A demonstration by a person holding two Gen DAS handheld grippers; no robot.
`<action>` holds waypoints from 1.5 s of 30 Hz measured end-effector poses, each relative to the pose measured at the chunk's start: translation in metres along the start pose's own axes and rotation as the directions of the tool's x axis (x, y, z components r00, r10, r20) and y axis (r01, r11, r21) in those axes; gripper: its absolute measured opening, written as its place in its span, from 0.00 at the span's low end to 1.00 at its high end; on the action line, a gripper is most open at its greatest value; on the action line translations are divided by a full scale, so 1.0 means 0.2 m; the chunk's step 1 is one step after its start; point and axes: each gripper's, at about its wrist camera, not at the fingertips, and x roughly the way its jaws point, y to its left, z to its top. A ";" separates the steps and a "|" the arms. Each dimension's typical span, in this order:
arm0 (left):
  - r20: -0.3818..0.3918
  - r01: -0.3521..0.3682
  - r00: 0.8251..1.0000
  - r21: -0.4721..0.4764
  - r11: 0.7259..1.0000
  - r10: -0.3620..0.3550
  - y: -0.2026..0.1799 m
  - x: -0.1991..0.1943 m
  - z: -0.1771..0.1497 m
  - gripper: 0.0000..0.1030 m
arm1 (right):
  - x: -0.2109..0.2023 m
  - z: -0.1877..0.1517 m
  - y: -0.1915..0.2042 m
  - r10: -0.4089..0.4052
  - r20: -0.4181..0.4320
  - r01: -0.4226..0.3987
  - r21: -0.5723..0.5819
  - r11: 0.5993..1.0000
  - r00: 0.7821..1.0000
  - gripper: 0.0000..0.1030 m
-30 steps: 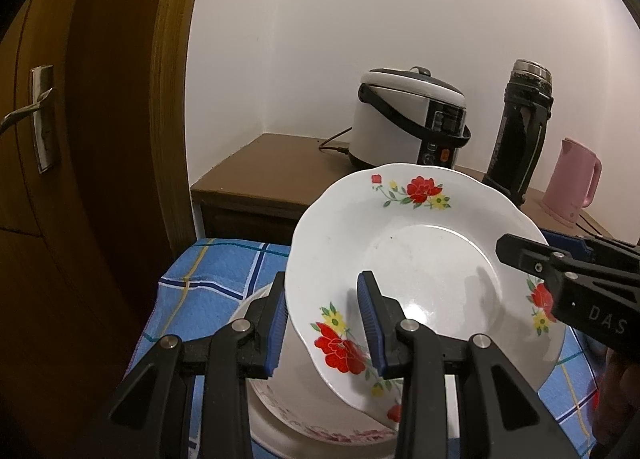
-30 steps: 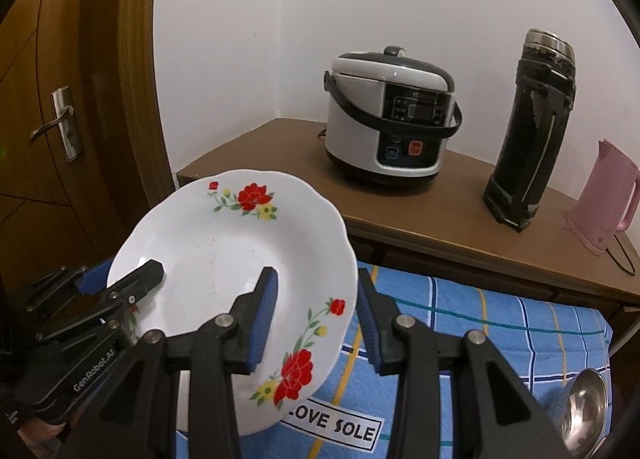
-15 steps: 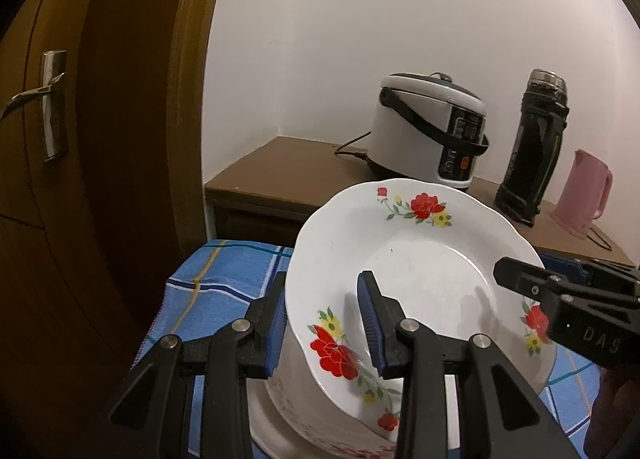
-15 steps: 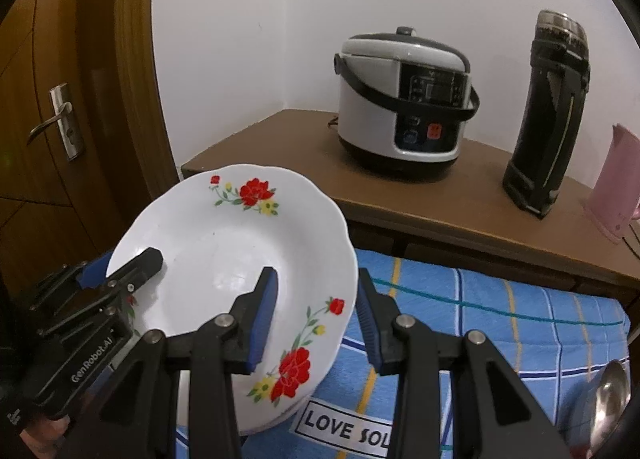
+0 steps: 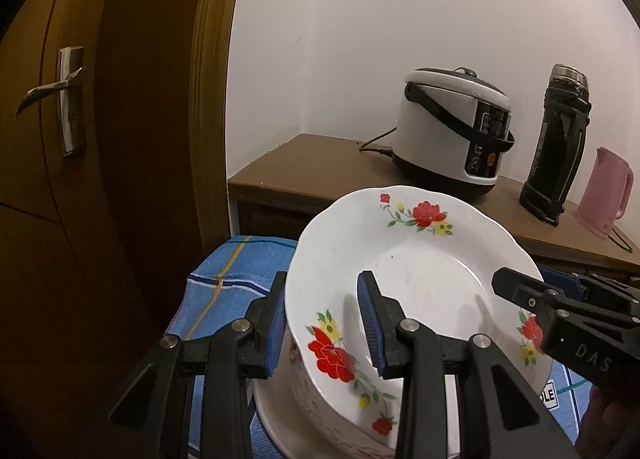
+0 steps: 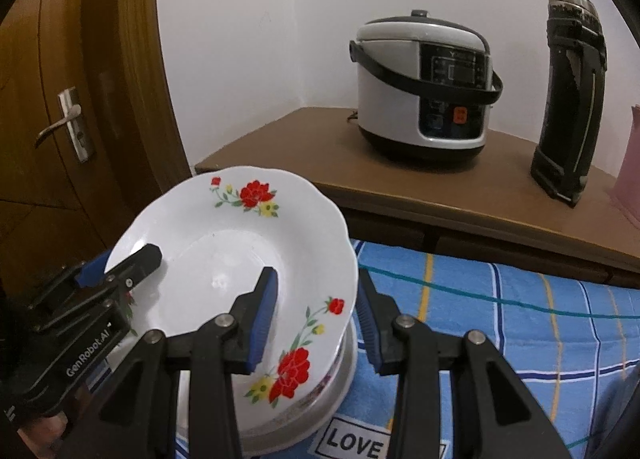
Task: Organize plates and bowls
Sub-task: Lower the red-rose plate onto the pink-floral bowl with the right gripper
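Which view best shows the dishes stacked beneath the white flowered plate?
Right wrist: the white flowered plate sits over the stacked dishes, whose layered rims show. Left wrist shows only a patterned side, partly hidden by the left gripper.

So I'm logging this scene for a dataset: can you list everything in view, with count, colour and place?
flowered plate: one, white with red flowers, held tilted over the stack
stacked dishes: count unclear, white, under it
cloth: one, blue checked, on the table
rice cooker: one, white and black, on the brown counter
flask: one, black, right of cooker
kettle: one, pink, far right
door: one, brown, left
left gripper: black, blue pads, astride plate rim
right gripper: same, opposite rim
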 end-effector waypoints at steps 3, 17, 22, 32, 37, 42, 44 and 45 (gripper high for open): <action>-0.020 -0.010 1.000 0.008 1.000 0.010 0.00 0.02 -0.01 0.36 | 0.01 0.00 -0.01 0.010 0.007 -0.010 0.001 1.000 1.000 0.38; -0.084 -0.056 0.995 0.027 0.998 0.058 0.00 0.10 -0.05 0.36 | 0.07 -0.04 -0.03 0.065 -0.050 -0.065 0.003 0.998 0.997 0.39; -0.095 -0.057 0.994 0.038 0.998 0.061 -0.01 0.11 -0.06 0.36 | 0.08 -0.06 -0.04 0.074 -0.068 -0.074 0.011 0.997 0.995 0.39; -0.115 -0.044 0.992 0.028 0.999 0.047 0.00 0.12 -0.06 0.36 | 0.11 -0.08 -0.04 0.076 -0.105 -0.075 0.010 0.997 0.992 0.39; -0.130 -0.036 0.991 0.024 0.999 0.038 0.00 0.13 -0.06 0.36 | 0.12 -0.08 -0.04 0.063 -0.114 -0.064 -0.003 0.998 0.991 0.39; -0.139 -0.027 0.990 0.020 0.999 0.029 0.00 0.13 -0.07 0.36 | 0.13 -0.08 -0.04 0.055 -0.122 -0.057 -0.014 0.998 0.991 0.39; -0.144 -0.025 0.989 0.015 1.000 0.027 0.01 0.13 -0.07 0.36 | 0.13 -0.09 -0.03 0.050 -0.125 -0.053 -0.020 0.998 0.991 0.39; -0.147 -0.025 0.989 0.013 1.000 0.027 0.01 0.13 -0.07 0.36 | 0.14 -0.09 -0.03 0.051 -0.128 -0.054 -0.020 0.998 0.991 0.39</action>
